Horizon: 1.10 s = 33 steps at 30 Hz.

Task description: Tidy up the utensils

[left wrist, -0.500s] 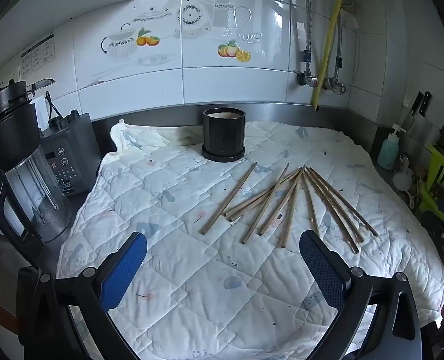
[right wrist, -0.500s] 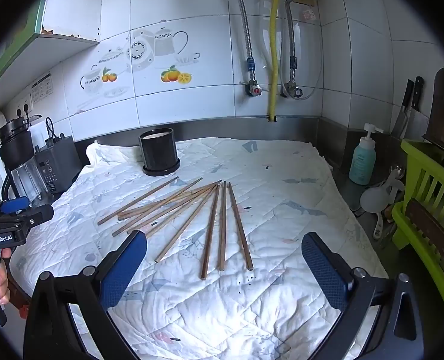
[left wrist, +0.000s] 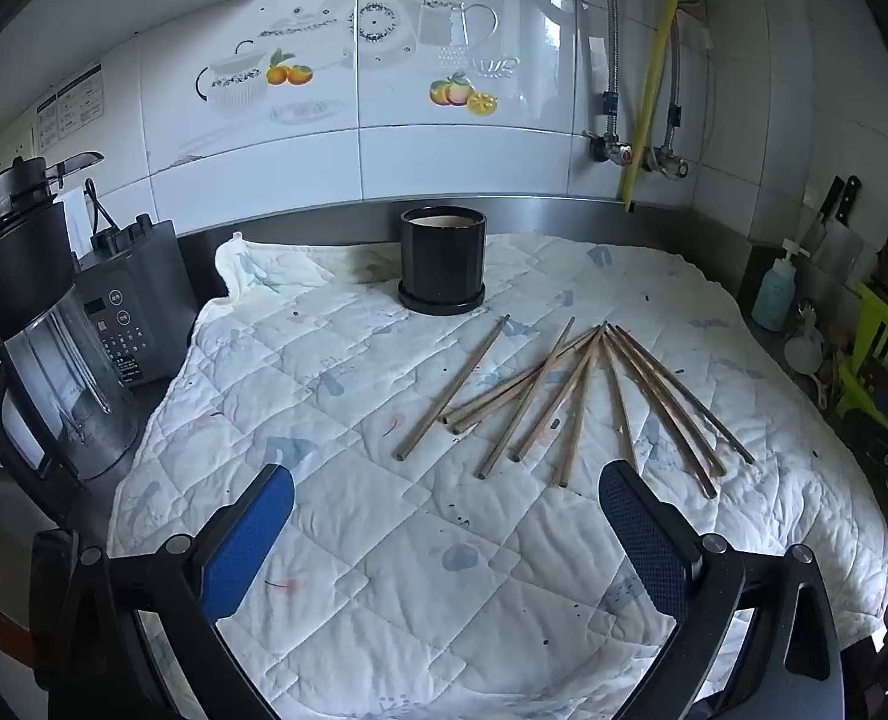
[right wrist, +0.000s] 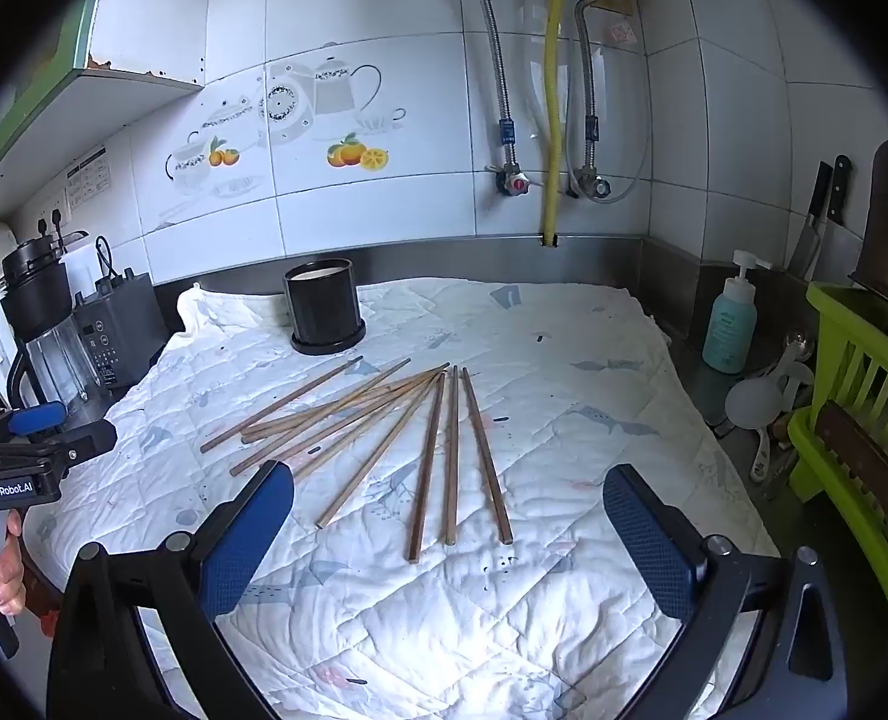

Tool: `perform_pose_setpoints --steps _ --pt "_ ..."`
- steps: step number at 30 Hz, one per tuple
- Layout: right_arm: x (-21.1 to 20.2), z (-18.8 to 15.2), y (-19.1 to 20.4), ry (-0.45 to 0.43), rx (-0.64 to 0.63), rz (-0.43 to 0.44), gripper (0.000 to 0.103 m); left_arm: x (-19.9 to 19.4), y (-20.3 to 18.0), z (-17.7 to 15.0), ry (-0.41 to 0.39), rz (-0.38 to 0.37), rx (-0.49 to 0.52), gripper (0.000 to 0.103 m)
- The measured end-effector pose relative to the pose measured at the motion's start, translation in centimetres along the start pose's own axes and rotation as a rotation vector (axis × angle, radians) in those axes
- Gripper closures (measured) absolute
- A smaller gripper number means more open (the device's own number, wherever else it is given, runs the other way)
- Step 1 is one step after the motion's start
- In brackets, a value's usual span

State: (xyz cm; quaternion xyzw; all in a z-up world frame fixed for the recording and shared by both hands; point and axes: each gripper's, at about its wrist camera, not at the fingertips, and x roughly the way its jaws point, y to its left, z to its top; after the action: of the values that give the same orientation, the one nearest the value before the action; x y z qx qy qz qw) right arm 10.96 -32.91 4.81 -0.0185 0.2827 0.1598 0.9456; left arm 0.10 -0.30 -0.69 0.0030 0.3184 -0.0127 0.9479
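Several wooden chopsticks [left wrist: 570,396] lie fanned out on a white quilted cloth [left wrist: 384,540]; they also show in the right wrist view [right wrist: 384,426]. A black cylindrical holder [left wrist: 442,260] stands upright behind them, also in the right wrist view [right wrist: 326,306]. My left gripper [left wrist: 444,516] is open and empty, above the cloth in front of the chopsticks' near ends. My right gripper [right wrist: 447,522] is open and empty, with the near ends of three chopsticks between its blue pads [right wrist: 246,540]. The left gripper also appears at the left edge of the right wrist view [right wrist: 36,426].
A blender [left wrist: 30,312] and its base [left wrist: 126,306] stand left of the cloth. A soap bottle [right wrist: 729,318], a green dish rack [right wrist: 858,420] and knives [right wrist: 822,210] are on the right. Tiled wall with pipes [right wrist: 552,90] behind.
Both grippers have edged slightly forward toward the chopsticks. Nothing on the cloth has moved.
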Motion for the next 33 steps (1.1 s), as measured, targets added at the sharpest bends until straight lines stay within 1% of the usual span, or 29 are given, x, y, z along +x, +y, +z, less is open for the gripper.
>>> perform_pose_setpoints --steps 5,33 --pt "0.12 0.07 -0.11 0.002 0.002 0.005 0.0 0.24 0.08 0.05 0.002 0.018 0.0 0.0" --pt "-0.07 0.3 0.09 -0.011 0.008 0.02 0.0 0.56 0.02 0.31 0.014 0.026 0.002 0.0"
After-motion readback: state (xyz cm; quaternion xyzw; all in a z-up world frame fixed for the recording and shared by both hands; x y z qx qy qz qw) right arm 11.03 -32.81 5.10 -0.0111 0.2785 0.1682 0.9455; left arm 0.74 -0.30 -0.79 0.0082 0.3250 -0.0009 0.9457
